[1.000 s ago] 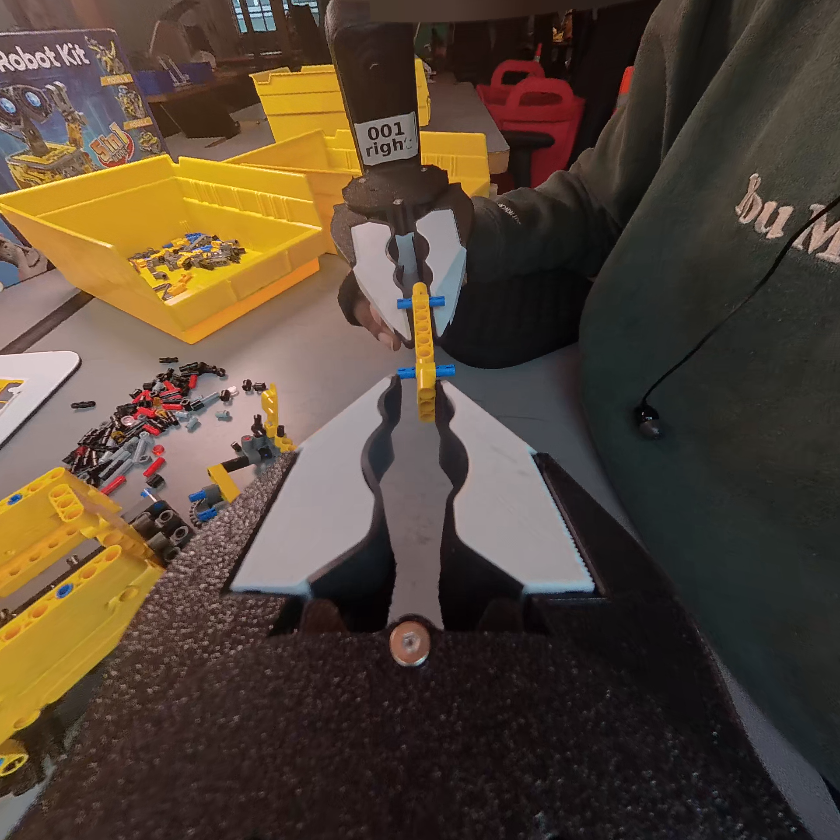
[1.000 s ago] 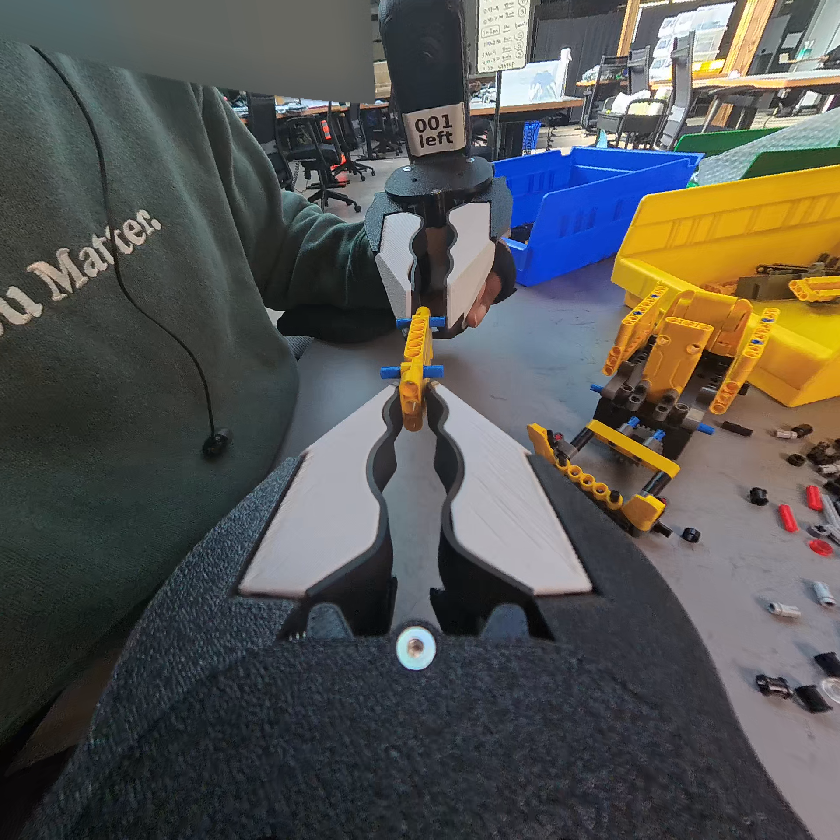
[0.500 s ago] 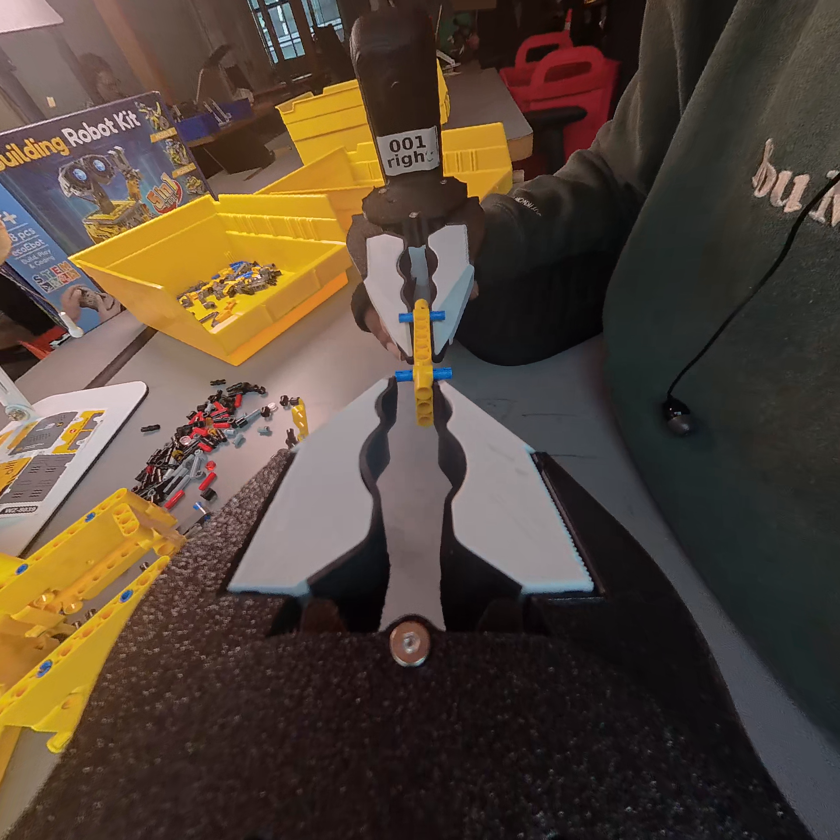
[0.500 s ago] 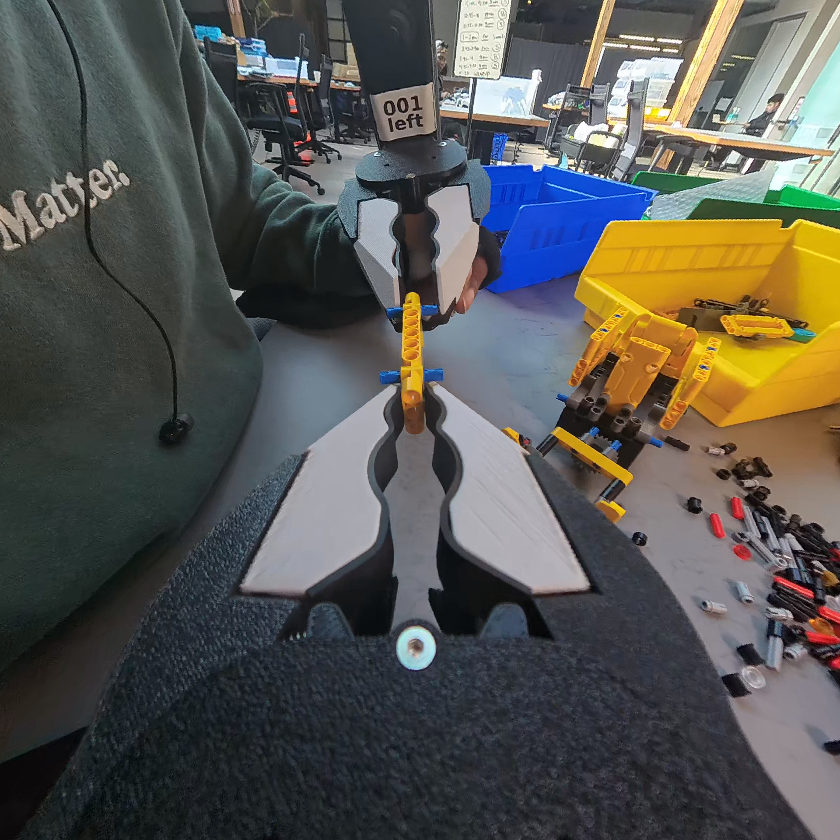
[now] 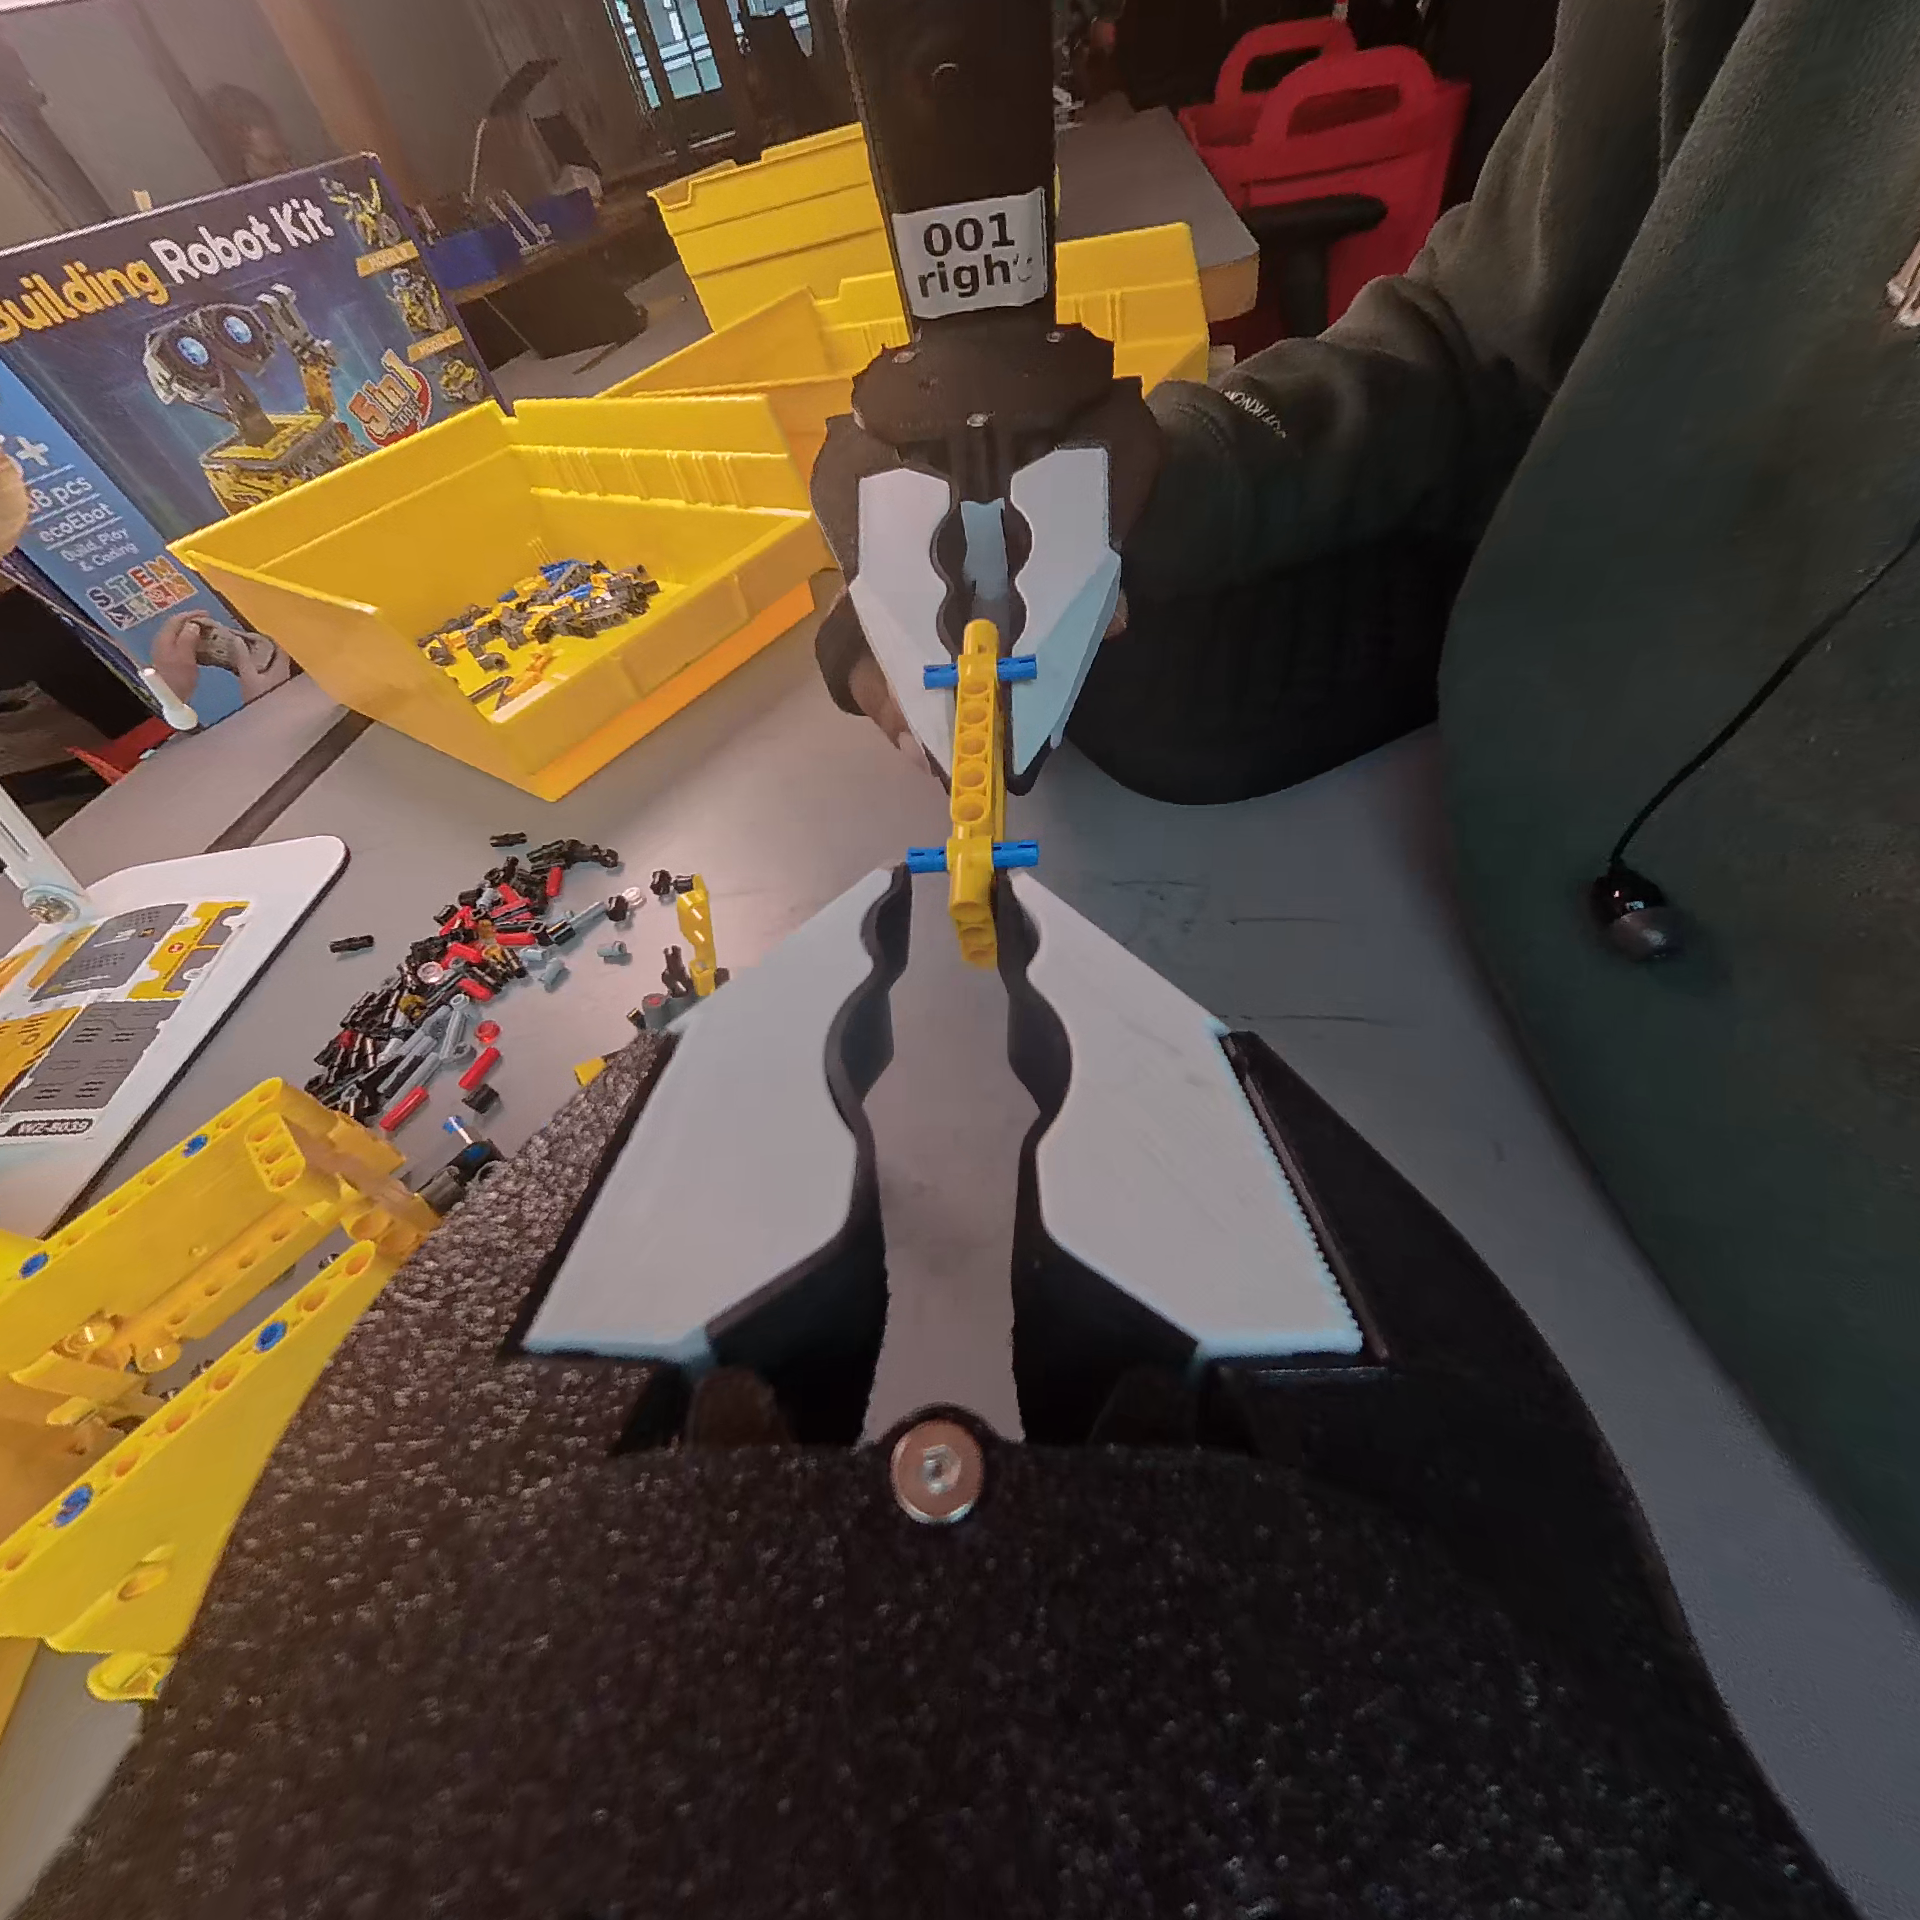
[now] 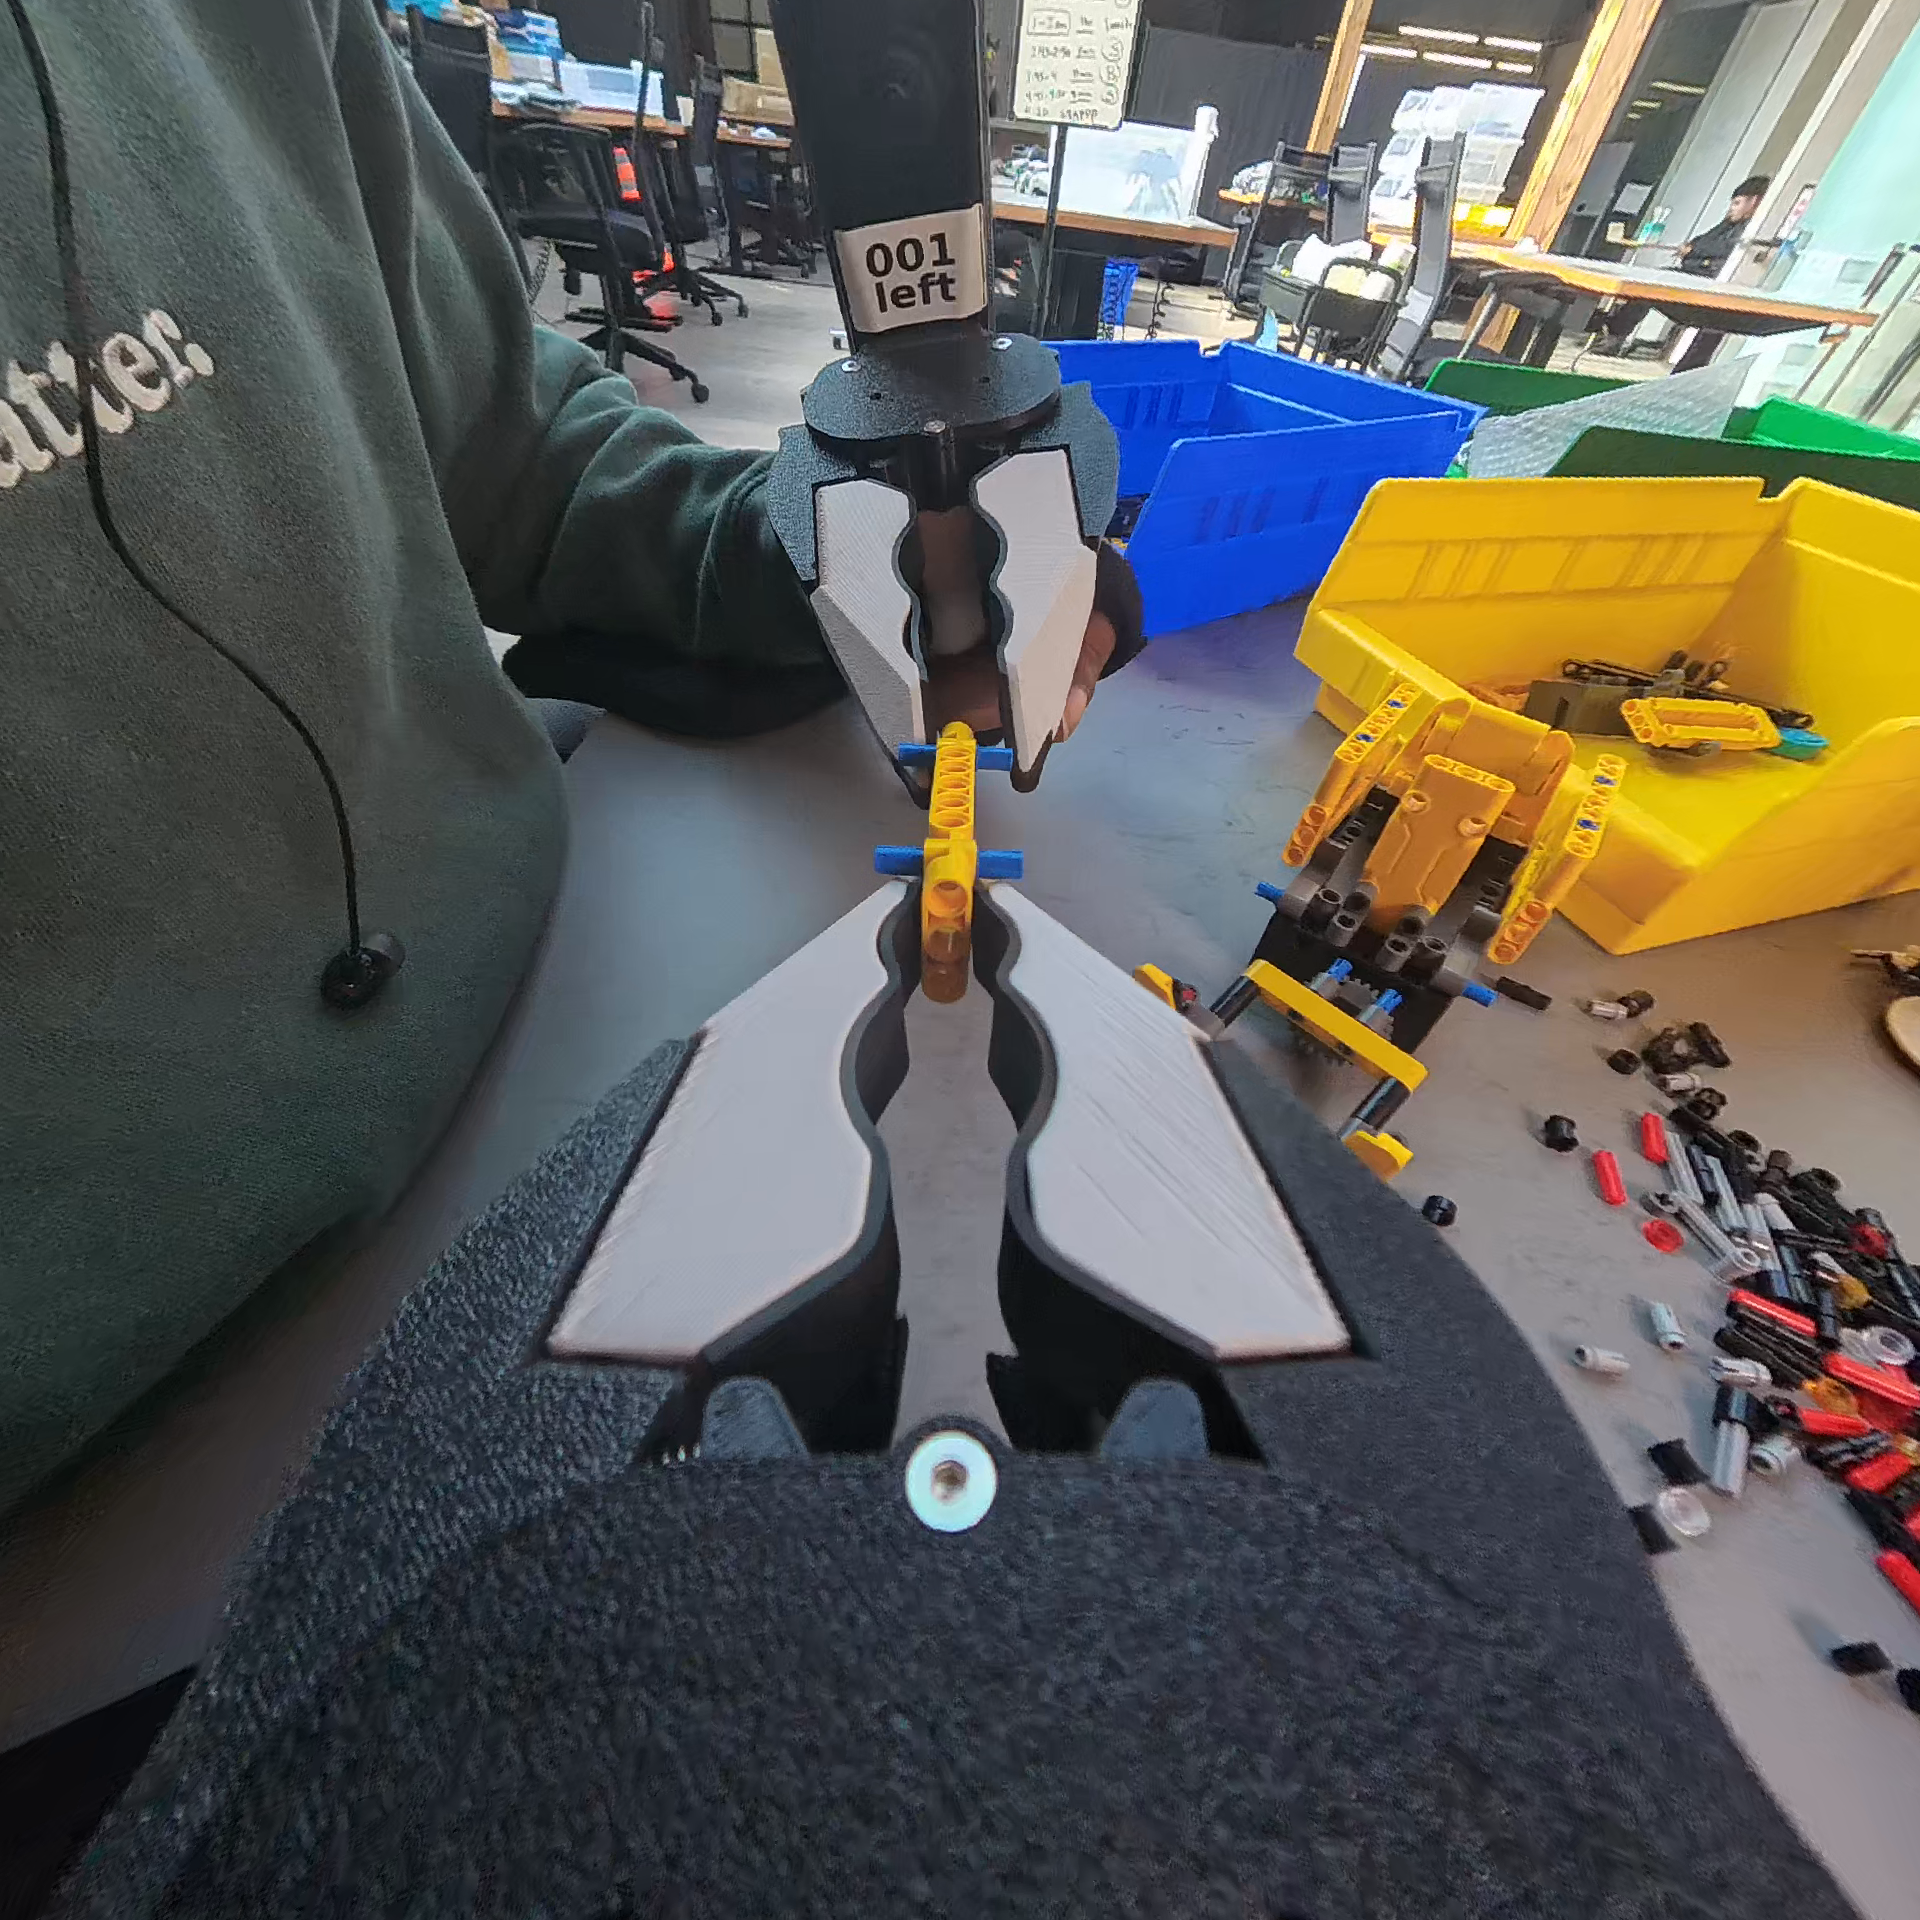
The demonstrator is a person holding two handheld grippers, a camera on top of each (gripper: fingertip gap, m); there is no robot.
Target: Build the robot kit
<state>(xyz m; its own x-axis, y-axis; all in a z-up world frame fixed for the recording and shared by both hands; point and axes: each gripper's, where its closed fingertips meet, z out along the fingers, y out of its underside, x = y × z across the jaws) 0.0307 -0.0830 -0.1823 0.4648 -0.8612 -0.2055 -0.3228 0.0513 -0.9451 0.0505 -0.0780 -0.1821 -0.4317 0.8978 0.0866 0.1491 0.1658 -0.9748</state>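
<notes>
Left gripper (image 5: 951,920) and right gripper (image 6: 948,920) face each other tip to tip, both pinched narrow on one yellow holed beam (image 5: 977,790), an end in each. Blue pins (image 5: 971,856) cross the beam near each end. The beam hangs above the grey table (image 5: 1299,935), near the person's green sweatshirt (image 5: 1714,831).

White printed stickers sit on both gripper stems; a blue kit box (image 5: 208,395) with printed lettering stands far left.

Loose small parts (image 5: 457,997) are scattered left, with a yellow bin (image 5: 343,592) beyond. In the right wrist view, a half-built yellow model (image 6: 1423,883) is just right of the fingers, probably clear of them. The table edge is by the torso.
</notes>
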